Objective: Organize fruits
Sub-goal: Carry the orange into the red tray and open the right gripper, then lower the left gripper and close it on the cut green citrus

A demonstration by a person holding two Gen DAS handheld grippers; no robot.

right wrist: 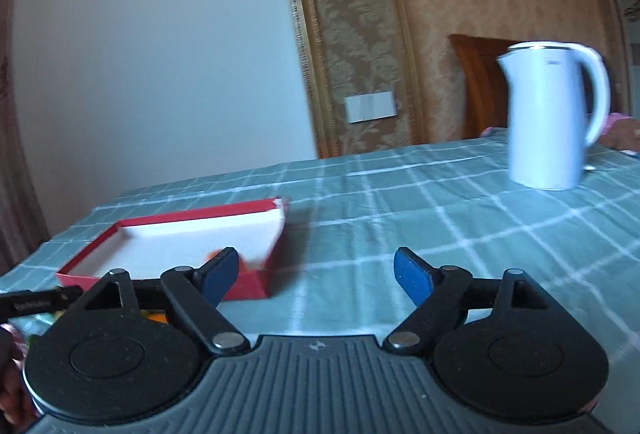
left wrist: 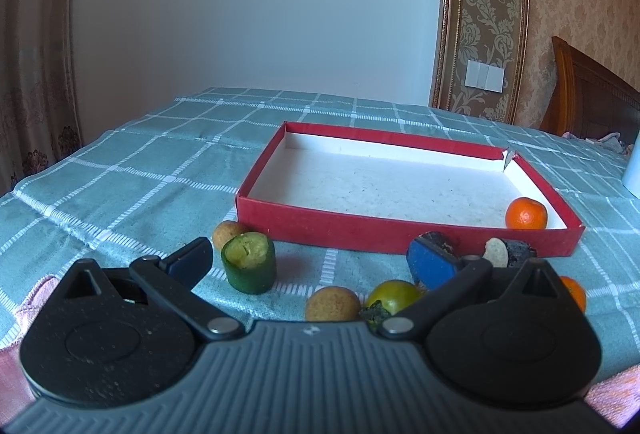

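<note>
I am holding the left gripper (left wrist: 312, 258) with its jaws apart over the green-checked surface (left wrist: 120, 169), a cut green fruit piece (left wrist: 250, 268) standing between them untouched. An orange tangerine (left wrist: 526, 213) is lying in the shallow red cardboard box (left wrist: 360, 228). The right gripper (right wrist: 316, 274) is standing apart, empty, near a white electric kettle (right wrist: 552, 113).

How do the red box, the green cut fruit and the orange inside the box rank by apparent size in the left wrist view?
1. red box, largest by far.
2. green cut fruit.
3. orange, though it lies farther from the camera, so its true size against the cut fruit is unsure.
</note>
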